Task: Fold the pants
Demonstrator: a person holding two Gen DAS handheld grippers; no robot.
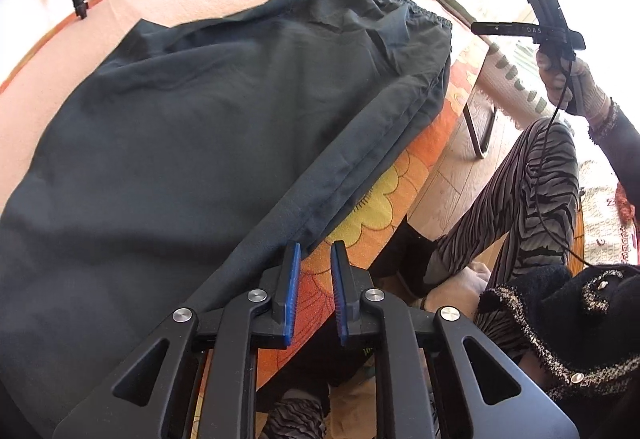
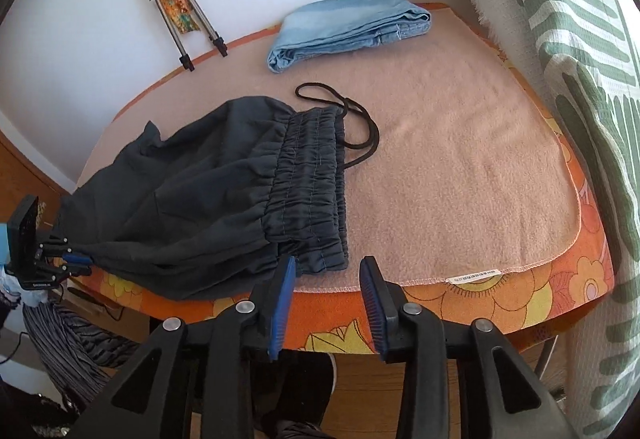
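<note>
Dark grey pants [image 1: 208, 127] lie on a pink blanket, legs stacked along the table's near edge. In the right wrist view the pants [image 2: 192, 199] show their elastic waistband [image 2: 312, 191] and a black drawstring [image 2: 360, 127]. My left gripper [image 1: 316, 251] is open and empty, just off the pants' near hem over the table edge. My right gripper [image 2: 328, 271] is open and empty, just in front of the waistband's near corner. The right gripper also shows in the left wrist view [image 1: 548, 23], held up in the air. The left gripper shows in the right wrist view [image 2: 76, 263] at the pants' far end.
Folded light-blue jeans [image 2: 352, 27] lie at the back of the pink blanket [image 2: 460, 167], over an orange flowered cloth [image 2: 500, 299]. A tripod [image 2: 180, 11] leans on the wall. A green-patterned cloth [image 2: 580, 79] hangs at the right. The person's striped legs [image 1: 532, 199] are beside the table.
</note>
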